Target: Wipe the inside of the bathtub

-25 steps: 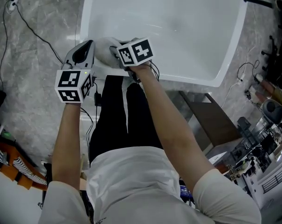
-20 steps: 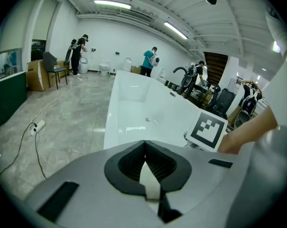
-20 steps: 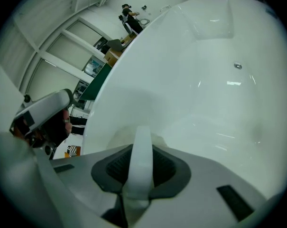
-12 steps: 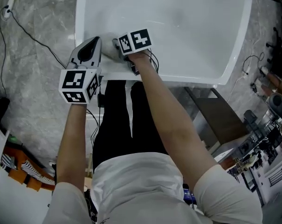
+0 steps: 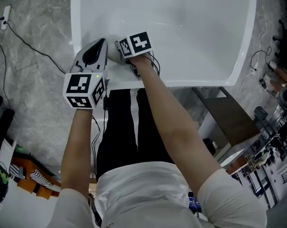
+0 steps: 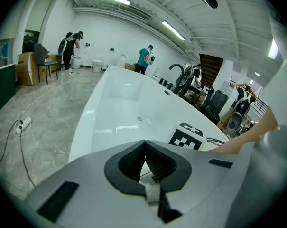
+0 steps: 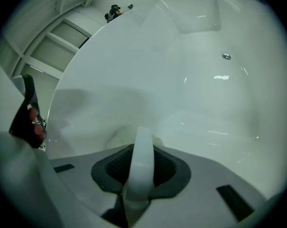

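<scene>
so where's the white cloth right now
The white cloth sits clamped in the right gripper, low in the right gripper view, at the bathtub wall; in the head view that is the near left corner, beside the left gripper.

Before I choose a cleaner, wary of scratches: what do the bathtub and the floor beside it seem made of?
Bathtub: glossy white, likely acrylic or enamel; sharp light streaks. Floor: polished grey stone or stone-look tile; pale veining, soft sheen.

Count: 1 bathtub (image 5: 243,56); 2 tools (left hand-held gripper (image 6: 144,148), right hand-held gripper (image 7: 142,148)); 1 white cloth (image 7: 141,175); 2 bystanders (person by wall (image 6: 72,42), person in teal (image 6: 144,60))
</scene>
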`<action>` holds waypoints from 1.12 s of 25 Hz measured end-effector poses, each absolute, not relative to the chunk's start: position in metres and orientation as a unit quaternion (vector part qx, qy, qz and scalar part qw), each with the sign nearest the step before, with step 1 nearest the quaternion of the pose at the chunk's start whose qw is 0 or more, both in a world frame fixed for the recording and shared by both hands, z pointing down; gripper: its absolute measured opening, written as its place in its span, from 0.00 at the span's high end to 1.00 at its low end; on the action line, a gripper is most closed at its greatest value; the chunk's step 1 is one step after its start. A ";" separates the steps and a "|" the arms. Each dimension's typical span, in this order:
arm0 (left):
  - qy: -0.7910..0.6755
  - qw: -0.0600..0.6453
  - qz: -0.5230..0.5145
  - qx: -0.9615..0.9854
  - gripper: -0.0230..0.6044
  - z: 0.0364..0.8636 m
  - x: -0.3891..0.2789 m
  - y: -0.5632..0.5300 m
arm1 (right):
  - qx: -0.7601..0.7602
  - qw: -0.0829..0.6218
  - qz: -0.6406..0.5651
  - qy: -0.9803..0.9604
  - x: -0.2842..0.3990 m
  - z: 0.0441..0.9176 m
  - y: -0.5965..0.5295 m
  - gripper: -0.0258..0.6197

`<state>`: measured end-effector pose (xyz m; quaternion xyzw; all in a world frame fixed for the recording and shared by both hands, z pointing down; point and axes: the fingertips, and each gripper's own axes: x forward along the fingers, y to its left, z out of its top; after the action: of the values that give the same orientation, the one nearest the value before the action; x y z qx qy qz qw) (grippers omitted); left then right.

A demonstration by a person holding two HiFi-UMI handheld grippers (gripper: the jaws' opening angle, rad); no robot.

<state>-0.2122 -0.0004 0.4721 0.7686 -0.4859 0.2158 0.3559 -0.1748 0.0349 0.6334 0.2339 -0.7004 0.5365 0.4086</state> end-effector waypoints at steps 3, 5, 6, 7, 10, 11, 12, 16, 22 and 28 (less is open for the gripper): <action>-0.478 0.356 0.214 0.774 0.95 0.472 -0.207 -0.004 | 0.240 0.415 0.530 -0.699 -0.172 0.639 0.032 0.81; -0.471 0.355 0.215 0.779 0.95 0.474 -0.203 -0.005 | 0.243 0.418 0.528 -0.699 -0.170 0.641 0.031 0.81; -0.468 0.354 0.216 0.780 0.95 0.475 -0.201 -0.005 | 0.243 0.418 0.527 -0.699 -0.169 0.642 0.031 0.81; -0.465 0.354 0.218 0.782 0.95 0.476 -0.199 -0.005 | 0.244 0.418 0.527 -0.698 -0.167 0.642 0.030 0.81; -0.458 0.353 0.222 0.785 0.95 0.478 -0.192 -0.004 | 0.247 0.419 0.528 -0.697 -0.159 0.642 0.028 0.81; -0.456 0.353 0.223 0.786 0.95 0.479 -0.189 -0.003 | 0.248 0.420 0.527 -0.696 -0.155 0.643 0.028 0.81; -0.454 0.352 0.223 0.788 0.95 0.479 -0.185 -0.003 | 0.248 0.423 0.525 -0.696 -0.151 0.644 0.027 0.81; -0.450 0.351 0.222 0.791 0.95 0.478 -0.169 -0.004 | 0.252 0.435 0.516 -0.694 -0.130 0.645 0.026 0.81; -0.443 0.352 0.229 0.792 0.95 0.487 -0.155 -0.008 | 0.257 0.446 0.511 -0.689 -0.099 0.649 0.021 0.81; -0.429 0.357 0.230 0.797 0.95 0.492 -0.137 -0.014 | 0.266 0.454 0.512 -0.679 -0.066 0.654 0.017 0.81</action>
<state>-0.1368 -0.0142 0.4922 0.7972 -0.4293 0.2298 0.3569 -0.0663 0.0165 0.6537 0.2661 -0.6790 0.5122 0.4537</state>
